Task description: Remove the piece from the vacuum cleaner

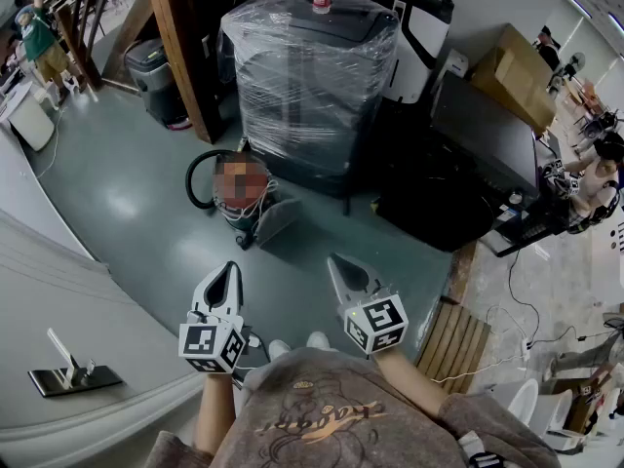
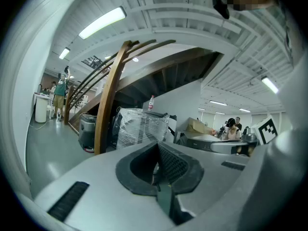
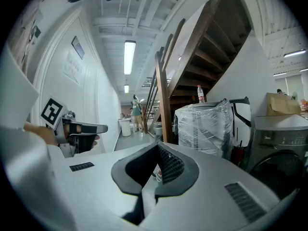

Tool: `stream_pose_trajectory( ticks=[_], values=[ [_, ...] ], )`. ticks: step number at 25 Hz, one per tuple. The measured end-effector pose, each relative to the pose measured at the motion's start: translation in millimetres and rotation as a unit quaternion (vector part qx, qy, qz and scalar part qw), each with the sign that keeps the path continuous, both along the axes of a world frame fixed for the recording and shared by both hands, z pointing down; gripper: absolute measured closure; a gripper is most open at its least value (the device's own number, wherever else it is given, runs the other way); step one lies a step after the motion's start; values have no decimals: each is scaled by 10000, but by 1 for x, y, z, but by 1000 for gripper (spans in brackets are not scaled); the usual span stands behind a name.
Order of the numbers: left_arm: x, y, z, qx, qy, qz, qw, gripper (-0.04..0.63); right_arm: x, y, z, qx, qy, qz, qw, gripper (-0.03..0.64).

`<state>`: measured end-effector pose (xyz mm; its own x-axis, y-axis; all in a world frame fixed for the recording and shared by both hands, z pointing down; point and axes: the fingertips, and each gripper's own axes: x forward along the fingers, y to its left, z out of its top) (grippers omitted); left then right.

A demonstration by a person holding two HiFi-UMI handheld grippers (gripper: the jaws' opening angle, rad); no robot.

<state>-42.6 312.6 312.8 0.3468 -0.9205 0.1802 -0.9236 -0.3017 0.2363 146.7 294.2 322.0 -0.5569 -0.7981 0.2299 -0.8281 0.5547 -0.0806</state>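
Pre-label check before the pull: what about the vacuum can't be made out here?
1. Head view: vacuum cleaner, its top is under a mosaic patch, so which part comes off can't be told.
2. Left gripper view: vacuum cleaner not discernible past the left gripper and its own body.
3. Right gripper view: same, past the right gripper.

Vacuum cleaner (image 1: 242, 226), head view: a small canister type with a dark body, standing on the grey-green floor (image 1: 127, 193) just in front of the plastic-wrapped machine (image 1: 307, 76). Its top cannot be made out. A black hose (image 1: 198, 178) curves out from the left side in a loop that lies on the floor. Thin pale cords hang over the front of the body. A flat grey wedge-shaped part (image 1: 279, 220) lies at the lower right, touching the body; whether it is attached cannot be told.
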Motion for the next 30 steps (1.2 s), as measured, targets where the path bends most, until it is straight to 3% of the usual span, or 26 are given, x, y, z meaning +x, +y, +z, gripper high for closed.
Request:
stream_pose_trajectory(
  ticks=[8,19,30],
  values=[
    [16,-2,0,29,-59,23,10000,598,14,-3,3,-46,-41,-128,9999,624],
    [44,-6,12,4,-10,-303,9995,598,38,-13,30,-241,-41,-437,9987,624],
    [21,-65,26,-109,2,-376,9992,598,18,-74,41,-328,-140,-505,9981,624]
  ],
)
